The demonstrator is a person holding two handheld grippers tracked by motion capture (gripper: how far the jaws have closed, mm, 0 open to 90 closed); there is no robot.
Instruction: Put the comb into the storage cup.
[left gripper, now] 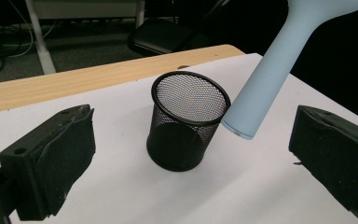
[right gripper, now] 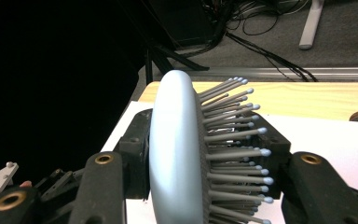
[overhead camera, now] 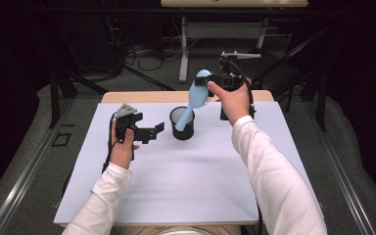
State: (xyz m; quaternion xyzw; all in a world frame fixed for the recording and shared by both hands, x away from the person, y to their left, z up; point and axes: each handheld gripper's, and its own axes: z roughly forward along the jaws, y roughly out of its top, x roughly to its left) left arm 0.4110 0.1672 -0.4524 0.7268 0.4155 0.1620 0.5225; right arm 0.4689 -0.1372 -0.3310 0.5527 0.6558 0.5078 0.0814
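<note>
A person sits at a table (overhead camera: 127, 196) covered by a white sheet, with a gripper in each hand. Both forearms wear white sleeves and come in from the near edge.

The right gripper (overhead camera: 214, 81) is raised above the far right part of the table. Its jaws are closed on the head of a pale blue hairbrush (overhead camera: 192, 100), one jaw on the smooth back and the other against the grey bristles. In the right gripper view the brush head (right gripper: 179, 154) stands on edge between the two black jaws, with the bristles pointing to the right of that view.

The brush slants down and to the left from the gripper. Its handle end is at the rim of a black mesh cup (overhead camera: 182, 125), which stands upright near the middle of the table. In the left gripper view the handle tip (left gripper: 242, 123) hangs just beside the cup's right rim, level with it. From these views you cannot tell whether it touches the rim.

The left gripper (overhead camera: 149, 132) is low over the left part of the table, pointing right toward the cup, a short way from it. Its jaws stand wide apart with nothing between them. In its own view the cup (left gripper: 186, 121) sits farther off, framed by the two jaws.
</note>
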